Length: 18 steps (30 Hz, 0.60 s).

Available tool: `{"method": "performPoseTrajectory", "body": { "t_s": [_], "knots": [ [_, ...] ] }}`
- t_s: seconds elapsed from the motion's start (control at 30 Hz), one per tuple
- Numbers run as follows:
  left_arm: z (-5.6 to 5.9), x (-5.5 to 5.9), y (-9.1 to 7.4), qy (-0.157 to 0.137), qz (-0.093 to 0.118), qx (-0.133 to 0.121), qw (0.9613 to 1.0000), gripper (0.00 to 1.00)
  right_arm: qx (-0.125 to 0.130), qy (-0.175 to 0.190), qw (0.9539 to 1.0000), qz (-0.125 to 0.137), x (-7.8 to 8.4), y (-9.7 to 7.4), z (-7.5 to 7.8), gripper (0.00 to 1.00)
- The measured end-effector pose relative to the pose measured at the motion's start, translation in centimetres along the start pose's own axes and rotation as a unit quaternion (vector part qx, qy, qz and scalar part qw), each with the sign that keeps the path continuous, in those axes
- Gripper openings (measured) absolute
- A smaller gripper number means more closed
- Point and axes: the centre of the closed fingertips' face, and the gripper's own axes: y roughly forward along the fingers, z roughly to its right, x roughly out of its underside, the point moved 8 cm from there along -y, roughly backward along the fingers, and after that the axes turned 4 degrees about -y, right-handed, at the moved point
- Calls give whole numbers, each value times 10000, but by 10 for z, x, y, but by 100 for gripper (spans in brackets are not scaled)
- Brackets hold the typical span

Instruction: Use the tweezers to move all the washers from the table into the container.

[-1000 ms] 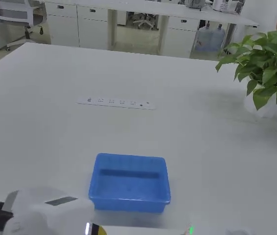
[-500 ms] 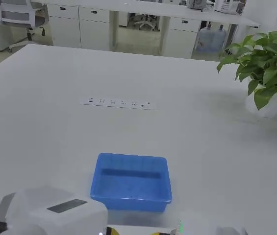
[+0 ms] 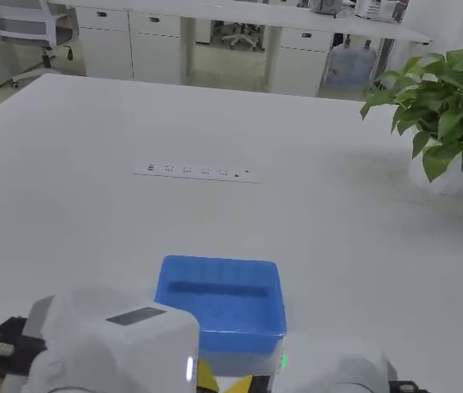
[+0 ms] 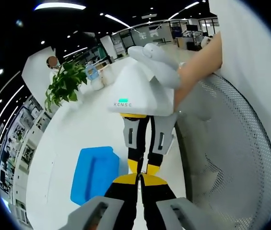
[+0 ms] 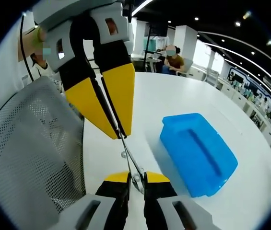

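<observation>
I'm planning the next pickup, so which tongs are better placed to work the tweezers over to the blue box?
Right, probably. The tweezers run straight into the right tongs, shut on them, with the blue box close beside. The left tongs pinch just their far tip from opposite.

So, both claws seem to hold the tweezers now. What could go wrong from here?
1. The thin tweezers are pinched by the left claw and the right claw together; if one opens before the other grips firmly, they may slip out.
2. This happens near the table edge, beside the mesh chair, so dropped tweezers could fall off.
3. The blue container sits close; a wide swing may push it.
</observation>
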Motion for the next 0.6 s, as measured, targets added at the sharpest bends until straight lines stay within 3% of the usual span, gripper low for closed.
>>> {"method": "performPoseTrajectory", "body": {
  "t_s": [0.13,0.2,0.37,0.43,0.53,0.6],
  "knots": [
    [-4,1,4,-94,4,74,9999,0,-83,161,9998,12,3,2,0,7],
    [-7,0,5,-286,148,106,9994,0,-33,169,9998,60,4,2,1,7],
    [-14,-2,8,-303,135,96,9994,0,-88,452,9988,149,5,2,5,7],
    [-15,-3,12,-445,148,181,9987,0,-139,572,9981,155,6,3,7,7],
    [-21,-2,17,-612,209,161,9978,0,-240,1016,9942,245,8,3,10,6],
    [-24,-3,19,-787,311,180,9963,0,-286,1071,9935,263,9,2,13,6]
  ]
}}
